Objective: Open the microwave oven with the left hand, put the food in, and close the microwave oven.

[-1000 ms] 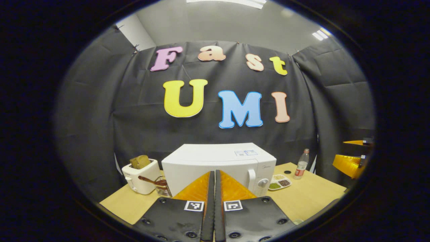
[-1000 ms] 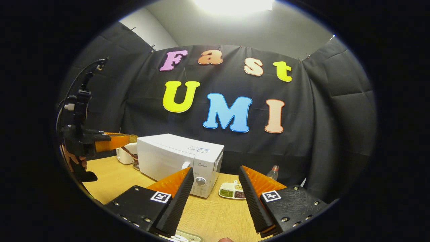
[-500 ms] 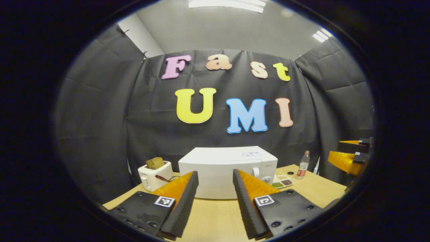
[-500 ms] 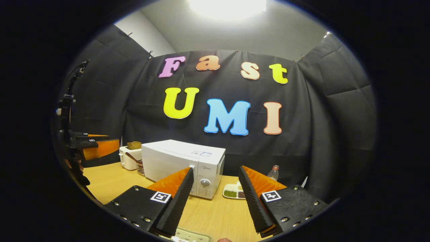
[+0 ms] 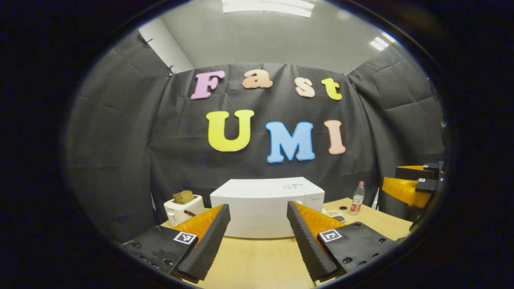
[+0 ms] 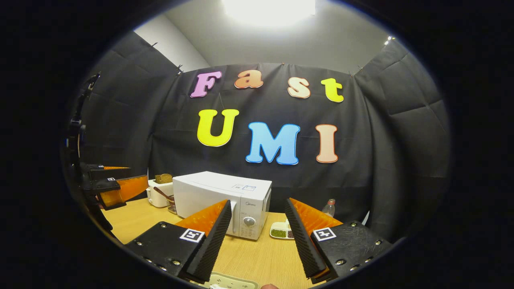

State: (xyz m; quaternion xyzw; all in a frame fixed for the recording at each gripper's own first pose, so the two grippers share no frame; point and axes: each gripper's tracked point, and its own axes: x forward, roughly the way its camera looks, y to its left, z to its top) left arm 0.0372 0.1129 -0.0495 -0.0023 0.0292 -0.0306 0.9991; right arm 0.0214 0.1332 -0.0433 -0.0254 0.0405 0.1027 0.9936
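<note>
The white microwave (image 5: 263, 206) stands on the wooden table (image 5: 257, 261) with its door closed. Straight before it, some way back, my left gripper (image 5: 257, 205) is open with nothing between its fingers. In the right gripper view the microwave (image 6: 217, 196) shows its handle (image 6: 234, 216) and dial (image 6: 249, 221). A small white divided dish (image 6: 280, 233) with green and dark food lies just right of the microwave. My right gripper (image 6: 258, 202) is open and empty, well short of the dish. The left gripper (image 6: 116, 188) hangs at the far left.
A white toaster (image 5: 182, 208) with a slice of bread (image 5: 184, 196) stands left of the microwave. A plastic bottle (image 5: 356, 198) stands right of the dish (image 5: 336, 216). The right gripper (image 5: 407, 186) is at the right edge. A white object (image 6: 231, 283) lies at the table's near edge.
My left gripper went from shut to open over the last second. Both views have shifted slightly, and the microwave now looks a little farther off.
</note>
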